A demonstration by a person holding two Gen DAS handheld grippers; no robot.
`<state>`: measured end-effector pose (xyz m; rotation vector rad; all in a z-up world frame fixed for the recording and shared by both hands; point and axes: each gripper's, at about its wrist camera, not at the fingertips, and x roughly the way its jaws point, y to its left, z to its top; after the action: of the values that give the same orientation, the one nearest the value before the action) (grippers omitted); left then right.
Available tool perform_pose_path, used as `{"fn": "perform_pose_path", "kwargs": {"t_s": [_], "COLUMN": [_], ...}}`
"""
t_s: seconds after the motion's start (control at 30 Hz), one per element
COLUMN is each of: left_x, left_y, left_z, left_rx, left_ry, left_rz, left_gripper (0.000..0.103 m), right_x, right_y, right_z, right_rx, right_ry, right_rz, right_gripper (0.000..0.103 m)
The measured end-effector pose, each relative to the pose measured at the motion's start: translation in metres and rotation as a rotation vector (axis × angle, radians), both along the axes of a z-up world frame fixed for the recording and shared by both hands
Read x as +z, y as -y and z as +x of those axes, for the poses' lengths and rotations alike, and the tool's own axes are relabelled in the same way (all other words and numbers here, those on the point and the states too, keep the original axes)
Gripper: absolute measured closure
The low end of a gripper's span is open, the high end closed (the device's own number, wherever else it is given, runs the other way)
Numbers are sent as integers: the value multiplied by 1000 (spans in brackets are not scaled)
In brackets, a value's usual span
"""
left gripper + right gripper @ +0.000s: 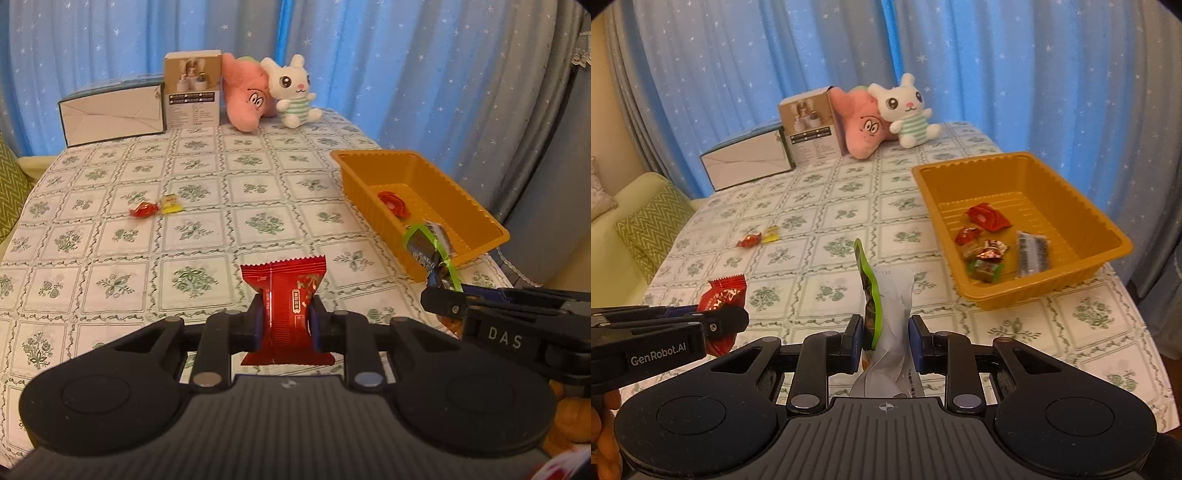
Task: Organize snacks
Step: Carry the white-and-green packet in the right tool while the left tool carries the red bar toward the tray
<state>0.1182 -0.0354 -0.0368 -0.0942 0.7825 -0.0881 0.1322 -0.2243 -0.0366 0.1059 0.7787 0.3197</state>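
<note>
My left gripper (pixel 285 325) is shut on a red snack packet (pixel 286 291), held upright above the tablecloth; the same packet (pixel 722 295) shows at the left of the right wrist view. My right gripper (pixel 884 341) is shut on a green-edged silver snack pouch (pixel 886 306), which also appears beside the tray (pixel 430 254) in the left wrist view. An orange tray (pixel 1108 229) stands to the right and holds several wrapped candies (pixel 984 218) and a dark packet (pixel 1032 251). A red candy (pixel 749 240) and a yellow candy (pixel 772 234) lie loose at mid-table.
At the table's far edge stand a white box (pixel 746 162), a brown carton (pixel 812 125), a pink plush (pixel 862 125) and a white bunny plush (pixel 908 110). Blue star curtains hang behind. A green cushion (pixel 650 225) lies on a sofa at the left.
</note>
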Motion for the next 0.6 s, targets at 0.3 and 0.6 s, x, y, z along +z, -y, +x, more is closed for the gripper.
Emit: {"fn": "perform_pose_path", "kwargs": {"t_s": [0.3,0.6], "left_x": [11,18], "left_y": [34,50], "left_z": [-3,-5], "left_rx": [-44,-63], "left_ry": [21,35], "left_rz": [9,9], "left_gripper": [82,82], "right_x": [10,17], "right_y": [27,45], "right_z": [-10,-16], "right_rx": [-38,-70], "right_ry": [22,36], "right_rz": [4,5], "right_gripper": [76,76]}}
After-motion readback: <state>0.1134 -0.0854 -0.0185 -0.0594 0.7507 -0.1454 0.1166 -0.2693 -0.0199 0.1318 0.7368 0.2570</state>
